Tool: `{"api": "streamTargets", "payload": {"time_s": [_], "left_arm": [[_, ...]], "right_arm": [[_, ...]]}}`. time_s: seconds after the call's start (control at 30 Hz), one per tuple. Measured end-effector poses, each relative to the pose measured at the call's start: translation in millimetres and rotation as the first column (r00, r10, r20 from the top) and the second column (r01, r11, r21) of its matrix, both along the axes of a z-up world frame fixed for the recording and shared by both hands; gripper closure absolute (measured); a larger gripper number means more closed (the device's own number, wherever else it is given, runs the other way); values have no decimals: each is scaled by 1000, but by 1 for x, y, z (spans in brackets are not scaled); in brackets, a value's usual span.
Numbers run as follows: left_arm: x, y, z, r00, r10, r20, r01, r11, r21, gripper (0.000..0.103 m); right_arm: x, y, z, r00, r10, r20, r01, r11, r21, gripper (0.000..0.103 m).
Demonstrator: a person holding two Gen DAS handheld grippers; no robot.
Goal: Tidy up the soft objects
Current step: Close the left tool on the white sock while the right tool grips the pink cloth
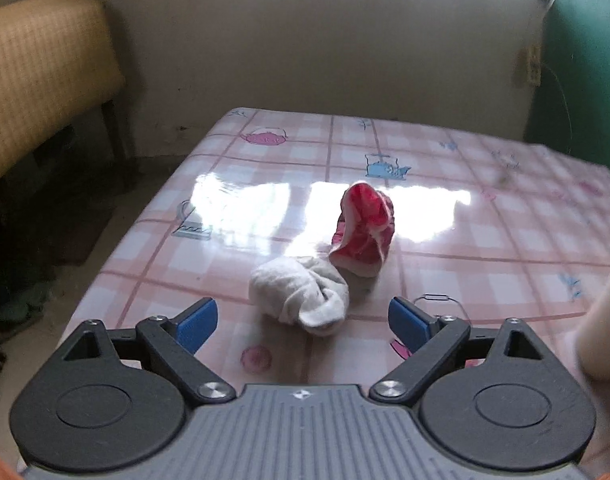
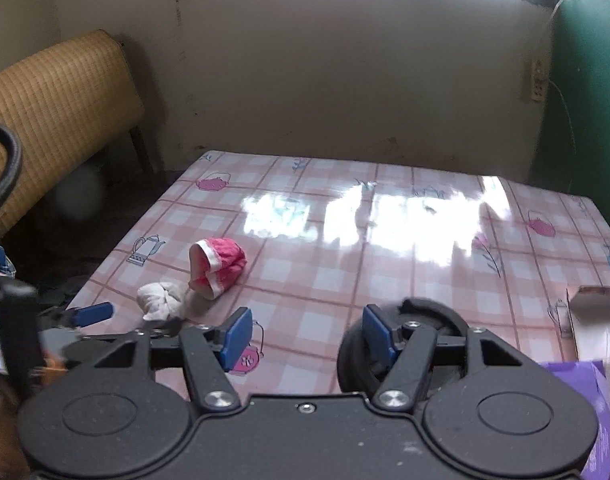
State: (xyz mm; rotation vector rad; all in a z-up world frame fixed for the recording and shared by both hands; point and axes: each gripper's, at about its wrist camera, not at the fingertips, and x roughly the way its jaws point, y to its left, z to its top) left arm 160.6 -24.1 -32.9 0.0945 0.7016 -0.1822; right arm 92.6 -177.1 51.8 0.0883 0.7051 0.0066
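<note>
Hovering low over the table (image 1: pixel 445 240), left gripper (image 1: pixel 303 322) gapes wide, nothing held; white sock ball (image 1: pixel 299 294) sits lower centre just ahead of its blue pads, touching the red-and-white sock bundle (image 1: pixel 363 230) behind it. Right gripper (image 2: pixel 307 334) also spread, empty, bare cloth between fingers.

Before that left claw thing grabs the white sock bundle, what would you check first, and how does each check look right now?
1. Left gripper open wide enough: ok.
2. White sock bundle lined up between its fingers: ok, just ahead of them.
3. Fingers not yet touching it: ok.
4. Red sock bundle clear of the grab: not ok, it looks to be touching the white one.
5. Right gripper empty and out of the way: ok.
6. Where the bundle should go: cannot tell.
</note>
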Motion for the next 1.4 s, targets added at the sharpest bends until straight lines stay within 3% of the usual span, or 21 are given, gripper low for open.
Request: {"api": "streamTargets", "payload": {"time_s": [0.1,0.13,0.17,0.2,0.23,0.3,0.43,0.53,0.63,0.97,1.03,1.07,1.1,1.2,1.4], "left_arm": [[14,1,-13,1000,11,-14,-11,1000,15,9],[17,3,-17,1000,12,-21,-12,1000,4,18],[18,6,-19,1000,11,-27,-12,1000,-9,19],[15,8,-18,1000,9,0,-9,1000,-9,39],[14,10,-17,1000,10,7,-10,1000,-8,51],[16,16,-14,1000,3,-11,-3,999,-45,56],[7,30,-1,1000,13,1,-13,998,-58,58],[-3,41,12,999,34,11,-33,998,-61,58],[-7,52,21,997,72,11,-71,995,-67,58],[3,82,28,990,142,-12,-143,981,-133,58],[4,81,29,989,146,-10,-146,980,-135,58],[4,81,30,989,147,-11,-147,980,-136,58],[6,79,27,989,148,-12,-148,979,-138,58],[0,80,32,988,157,-11,-157,977,-142,58],[-13,69,48,990,143,7,-141,980,-138,58]], "right_arm": [[7,12,4,1000,-6,10,6,999,-46,28],[7,16,5,1000,10,26,-8,998,-58,28],[9,20,7,999,22,38,-20,998,-62,28],[10,24,9,999,26,43,-23,998,-58,26],[12,26,11,998,31,48,-29,998,-47,27],[19,32,13,998,42,53,-40,999,-27,26],[42,51,10,997,61,41,-60,998,-36,24],[71,65,-2,998,63,-5,-63,998,6,21],[105,75,-19,996,63,-56,-60,996,60,21],[180,91,-87,980,-39,-196,48,998,41,22],[182,87,-96,978,-28,-206,43,997,66,33],[178,88,-96,982,-26,-185,35,998,49,47],[174,89,-96,983,3,-181,5,999,47,72],[157,89,-86,988,27,-150,-25,1000,10,81],[98,80,-42,996,59,-73,-60,998,-19,81]]}}
